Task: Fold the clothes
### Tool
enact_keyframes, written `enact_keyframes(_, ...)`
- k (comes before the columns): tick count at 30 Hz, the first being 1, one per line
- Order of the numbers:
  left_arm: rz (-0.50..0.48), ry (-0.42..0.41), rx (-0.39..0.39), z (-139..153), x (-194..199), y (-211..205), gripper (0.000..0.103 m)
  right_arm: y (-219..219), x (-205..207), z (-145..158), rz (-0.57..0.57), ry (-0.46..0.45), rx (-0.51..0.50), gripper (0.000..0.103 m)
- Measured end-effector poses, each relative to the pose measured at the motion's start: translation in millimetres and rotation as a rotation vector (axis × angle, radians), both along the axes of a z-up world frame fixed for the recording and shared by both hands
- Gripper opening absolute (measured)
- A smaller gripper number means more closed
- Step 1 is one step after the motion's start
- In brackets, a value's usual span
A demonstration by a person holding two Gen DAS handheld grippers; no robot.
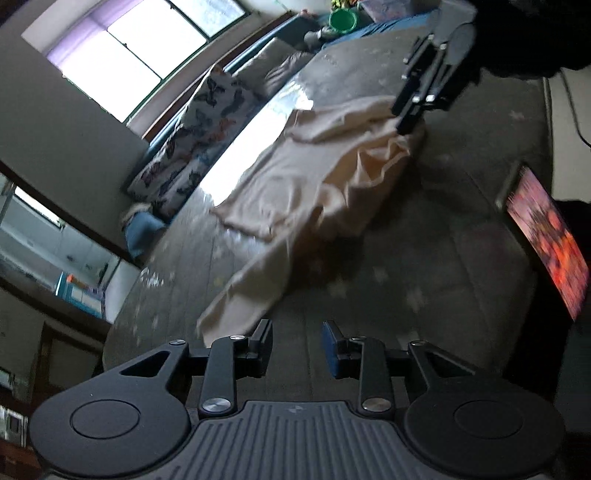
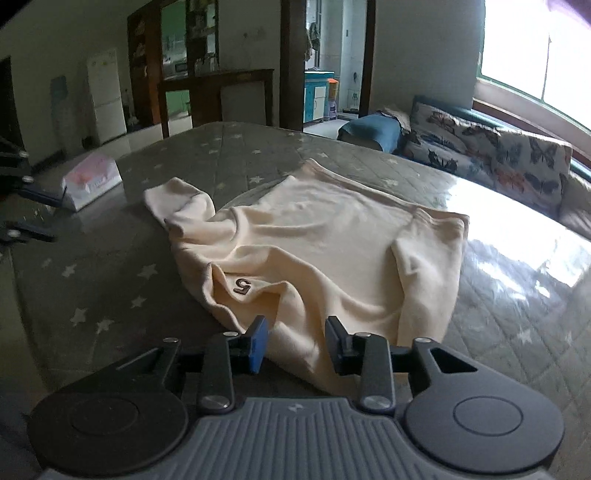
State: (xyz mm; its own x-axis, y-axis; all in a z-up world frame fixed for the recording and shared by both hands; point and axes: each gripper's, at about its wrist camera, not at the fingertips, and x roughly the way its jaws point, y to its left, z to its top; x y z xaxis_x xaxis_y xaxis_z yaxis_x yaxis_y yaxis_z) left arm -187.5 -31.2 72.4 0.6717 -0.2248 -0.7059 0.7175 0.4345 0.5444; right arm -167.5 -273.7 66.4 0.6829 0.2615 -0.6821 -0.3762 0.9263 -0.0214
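Note:
A cream garment (image 2: 325, 236) with a small dark "5" (image 2: 242, 286) lies crumpled on the grey star-patterned table cover (image 2: 110, 280). One sleeve is folded over at its right side and another reaches out at the far left. My right gripper (image 2: 297, 343) stands open at the garment's near edge; cloth lies in the gap, but the pads do not press on it. In the left wrist view the same garment (image 1: 303, 192) stretches away from my left gripper (image 1: 297, 345), which is open with nothing between its fingers. The right gripper (image 1: 410, 114) hangs over the garment's far end.
A tissue pack (image 2: 92, 181) sits on the table's far left. A lit screen (image 1: 546, 240) stands at the table's edge. A sofa with butterfly-print cushions (image 2: 491, 158) runs under the window. A green bowl (image 1: 343, 20) rests beyond the table.

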Motion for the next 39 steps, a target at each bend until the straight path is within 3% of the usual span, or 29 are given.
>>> enact_keyframes(3, 0.022, 0.028, 0.011, -2, -13, 13, 0.035, 7, 6, -5, 0.002, -0.005, -0.027, 0.034)
enact_keyframes(6, 0.052, 0.024, -0.030, -6, -12, 13, 0.035, 8, 12, -10, -0.007, 0.015, -0.024, 0.034)
enact_keyframes(9, 0.070, 0.018, -0.132, -8, 1, 0, 0.035, 10, 15, -15, -0.013, 0.026, -0.031, 0.034)
enact_keyframes(18, -0.073, 0.007, -0.352, -4, 42, -70, 0.035, 14, 10, -23, -0.013, 0.066, -0.067, 0.031)
enact_keyframes(24, -0.109, 0.078, -0.336, -20, 65, -105, 0.035, 15, 6, -24, 0.001, 0.059, -0.069, 0.033)
enact_keyframes(31, -0.048, 0.145, -0.323, -34, 84, -111, 0.032, 14, 8, -28, 0.002, 0.067, -0.056, 0.032)
enact_keyframes(34, -0.028, 0.174, -0.331, -39, 85, -107, 0.024, 12, 8, -30, -0.002, 0.067, -0.048, 0.026)
enact_keyframes(37, -0.032, 0.171, -0.340, -39, 80, -104, 0.020, 12, 5, -26, 0.004, 0.050, -0.049, 0.007)
enact_keyframes(39, -0.033, 0.170, -0.352, -37, 77, -102, 0.020, 13, 3, -23, 0.006, 0.041, -0.051, 0.006)
